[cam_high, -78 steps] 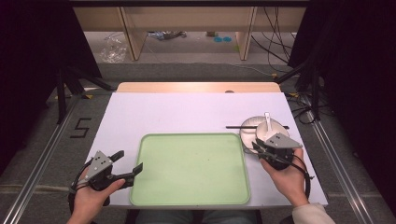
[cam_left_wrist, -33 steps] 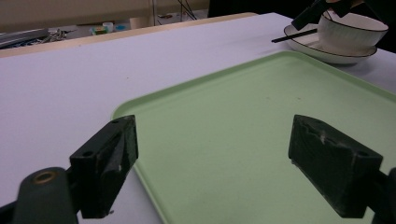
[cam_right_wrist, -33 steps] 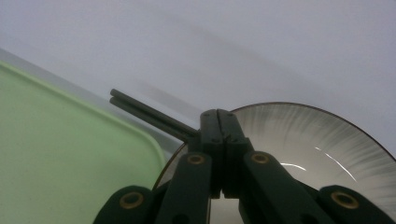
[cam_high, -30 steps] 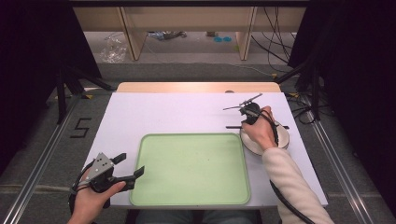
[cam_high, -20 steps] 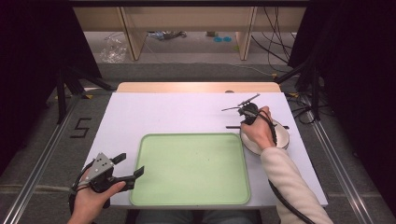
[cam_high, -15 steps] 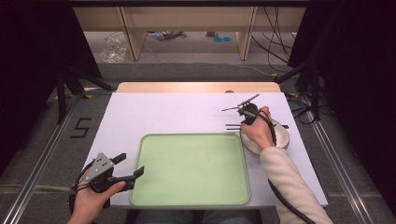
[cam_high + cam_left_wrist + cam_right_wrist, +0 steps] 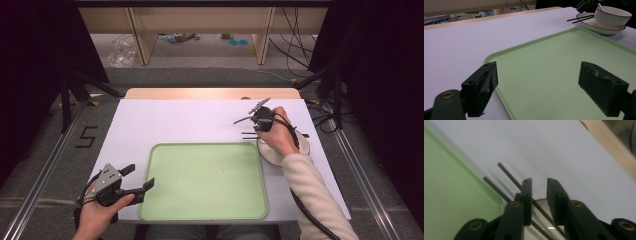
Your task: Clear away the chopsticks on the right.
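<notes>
You are hovering the right claw (image 7: 539, 182), jaws apart, over the chopsticks (image 7: 509, 175), nothing on the tray (image 7: 205, 180) yet, left claw (image 7: 537, 87) wide open.

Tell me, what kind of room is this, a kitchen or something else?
Probably a lab or recording studio, not a kitchen. Black curtains hem in a white table, loose cables lie on the floor behind it, and a lone green tray and bowl are laid out like a staged exercise.

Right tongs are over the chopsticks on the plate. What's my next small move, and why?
Probably lower a touch and close. The right tongs have just been opening; one chopstick crosses under the gap, unpinched; the other chopstick lies outside.
</notes>
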`<state>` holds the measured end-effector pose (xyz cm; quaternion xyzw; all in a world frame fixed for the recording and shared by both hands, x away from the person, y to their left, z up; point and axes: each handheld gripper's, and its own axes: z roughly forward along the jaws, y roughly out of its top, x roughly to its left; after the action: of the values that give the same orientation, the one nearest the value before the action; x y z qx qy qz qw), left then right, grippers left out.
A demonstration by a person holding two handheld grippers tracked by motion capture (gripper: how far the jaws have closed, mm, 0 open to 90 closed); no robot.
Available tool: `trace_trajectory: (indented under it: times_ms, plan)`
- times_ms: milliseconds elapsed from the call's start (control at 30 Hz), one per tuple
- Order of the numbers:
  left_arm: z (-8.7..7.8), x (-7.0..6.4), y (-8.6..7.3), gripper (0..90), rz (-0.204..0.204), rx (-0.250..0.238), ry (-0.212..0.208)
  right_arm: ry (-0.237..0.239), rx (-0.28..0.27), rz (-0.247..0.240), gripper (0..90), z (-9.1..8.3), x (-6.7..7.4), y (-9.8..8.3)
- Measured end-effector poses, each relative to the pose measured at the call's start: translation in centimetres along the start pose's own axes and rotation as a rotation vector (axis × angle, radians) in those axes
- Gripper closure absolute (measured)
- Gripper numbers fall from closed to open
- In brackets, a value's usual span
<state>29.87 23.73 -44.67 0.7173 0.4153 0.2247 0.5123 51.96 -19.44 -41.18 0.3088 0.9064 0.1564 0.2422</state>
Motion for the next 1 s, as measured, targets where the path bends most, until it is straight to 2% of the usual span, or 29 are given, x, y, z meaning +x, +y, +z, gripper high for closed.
trace_trajectory:
  times_ms: [67,100,133,200,300,333,367,567,700,733,900,933,1000]
  plan:
    - [0.0,0.0,0.0,15.8,0.000,-0.002,0.000,0.011,0.018,-0.210,69.1,0.4,0.4,0.6]
    - [0.0,0.1,0.0,15.8,-0.001,-0.003,-0.001,0.015,0.054,-0.299,68.1,0.7,0.6,0.8]
    - [0.0,0.1,0.0,15.8,0.001,0.000,-0.001,0.013,0.075,-0.317,67.9,1.0,0.9,0.9]
    - [0.0,0.1,0.0,15.8,0.001,-0.001,0.000,0.004,0.121,-0.383,69.0,1.5,1.0,1.3]
    - [0.0,0.1,0.0,15.8,-0.015,-0.002,-0.001,0.013,0.128,-0.398,70.3,1.8,0.9,1.6]
    - [0.0,0.1,0.0,15.8,-0.006,0.000,-0.001,0.013,0.132,-0.399,70.5,2.0,1.0,1.7]
    - [0.0,0.1,0.0,15.8,-0.007,-0.001,-0.001,0.018,0.141,-0.416,70.8,2.1,1.0,1.9]
    - [0.0,0.1,0.0,16.0,-0.006,0.000,0.001,0.035,0.178,-0.437,71.3,2.5,1.1,2.1]
    - [0.0,0.1,0.0,16.2,-0.006,-0.001,0.000,0.045,0.186,-0.441,71.2,2.7,1.1,2.1]
    - [0.0,0.1,0.0,16.2,-0.006,0.000,0.000,0.046,0.189,-0.427,71.0,2.8,1.2,2.1]
    - [0.0,0.1,0.0,16.4,-0.007,0.001,0.002,0.057,0.188,-0.437,71.5,3.3,1.1,2.1]
    - [0.0,0.1,0.0,16.5,-0.004,0.005,0.003,0.057,0.193,-0.421,72.5,3.3,1.2,2.0]
    - [0.0,0.1,0.0,16.5,-0.005,0.004,0.003,0.057,0.184,-0.433,73.4,3.4,1.1,2.1]
